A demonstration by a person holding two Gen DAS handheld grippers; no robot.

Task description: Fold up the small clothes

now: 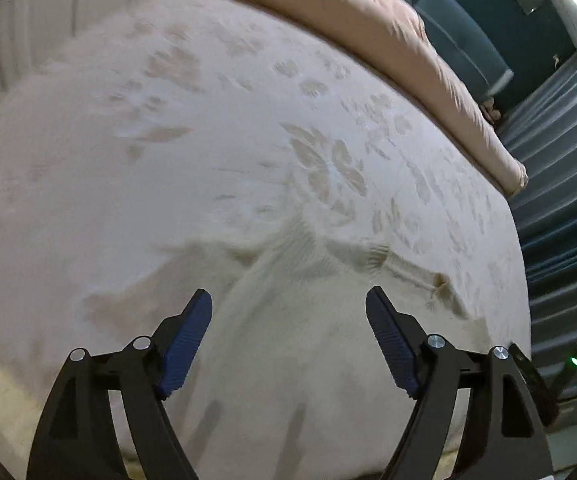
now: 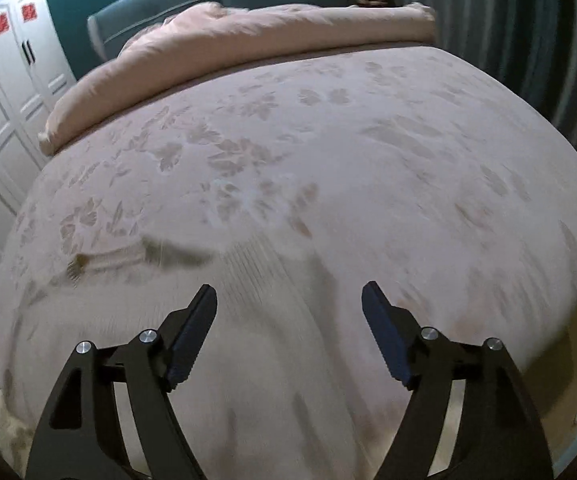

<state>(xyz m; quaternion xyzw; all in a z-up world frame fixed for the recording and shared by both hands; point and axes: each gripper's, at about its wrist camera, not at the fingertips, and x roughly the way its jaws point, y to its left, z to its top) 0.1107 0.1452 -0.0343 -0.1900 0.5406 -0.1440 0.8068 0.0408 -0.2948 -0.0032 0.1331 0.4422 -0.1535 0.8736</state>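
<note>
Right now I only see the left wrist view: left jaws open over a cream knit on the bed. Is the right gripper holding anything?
Observer: No. The right gripper is open, with nothing clamped. The cream knit lies on the bed below it.
Operator: What's beyond the bed on that side?
Observer: White wardrobe doors with red stickers on them, at the left of the right wrist view.
Operator: Where does the pink quilt end?
Observer: The pink quilt ends by the striped curtain, at the top right of that view.
</note>
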